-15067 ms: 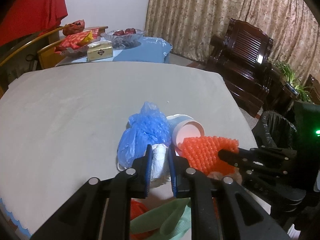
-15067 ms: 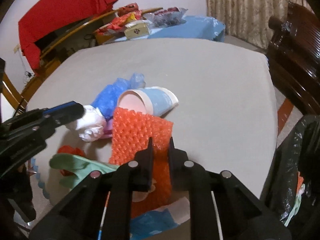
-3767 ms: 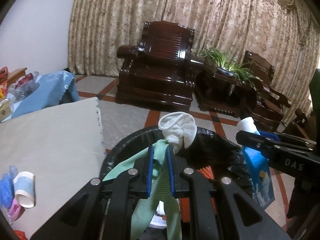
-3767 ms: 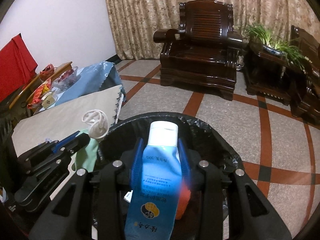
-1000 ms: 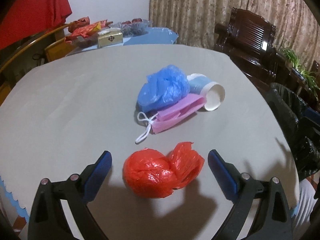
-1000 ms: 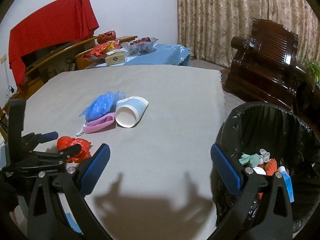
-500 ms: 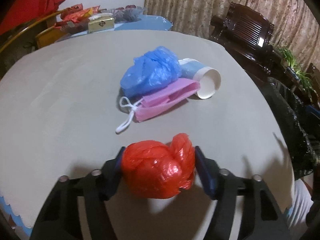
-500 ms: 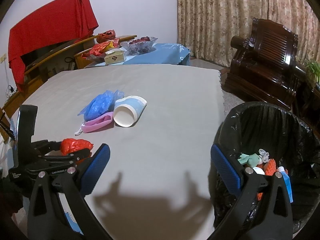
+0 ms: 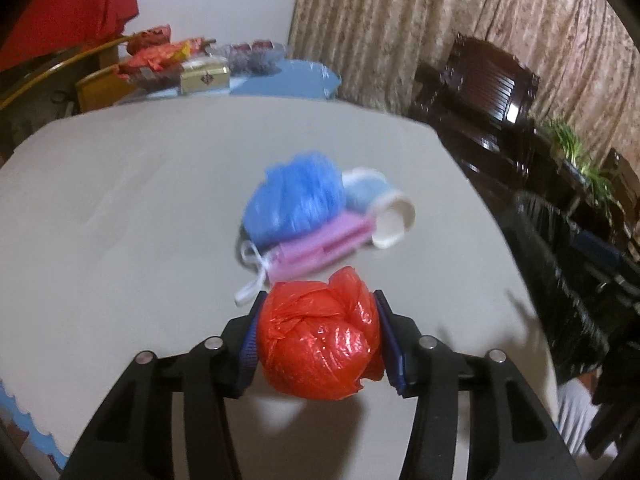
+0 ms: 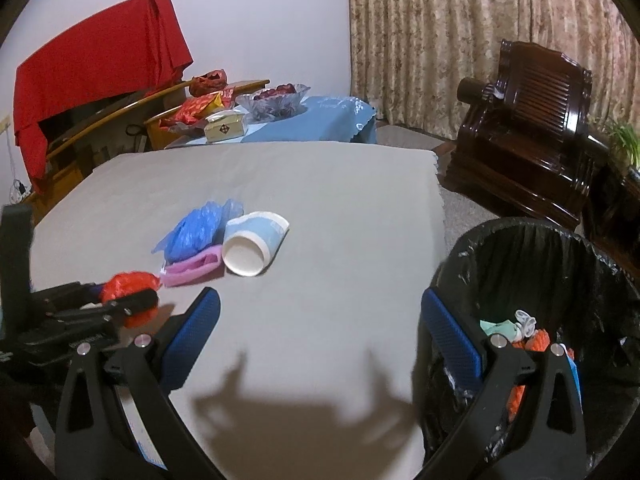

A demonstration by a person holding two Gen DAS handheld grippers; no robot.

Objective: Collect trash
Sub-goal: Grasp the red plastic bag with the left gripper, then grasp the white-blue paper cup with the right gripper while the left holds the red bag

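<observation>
My left gripper [image 9: 320, 340] is shut on a crumpled red plastic bag [image 9: 318, 342] and holds it just above the grey table [image 9: 120, 200]; it also shows in the right wrist view [image 10: 128, 296]. Beyond it lie a blue plastic bag [image 9: 296, 200], a pink face mask [image 9: 320, 250] and a tipped blue-and-white paper cup [image 9: 380, 212], touching one another; the cup also shows in the right wrist view [image 10: 254, 248]. My right gripper [image 10: 320, 332] is open and empty over the table's near right part. A black-lined trash bin [image 10: 532, 272] stands at the right with trash inside.
A side table with a blue cloth [image 10: 320, 120] holds snacks, a box and a glass bowl at the back. Dark wooden armchairs [image 10: 532, 120] and a plant stand at the right. The table's right edge [image 10: 436, 208] borders the bin.
My left gripper has closed tighter on the red bag and lifted it a little off the table. The right gripper has barely moved.
</observation>
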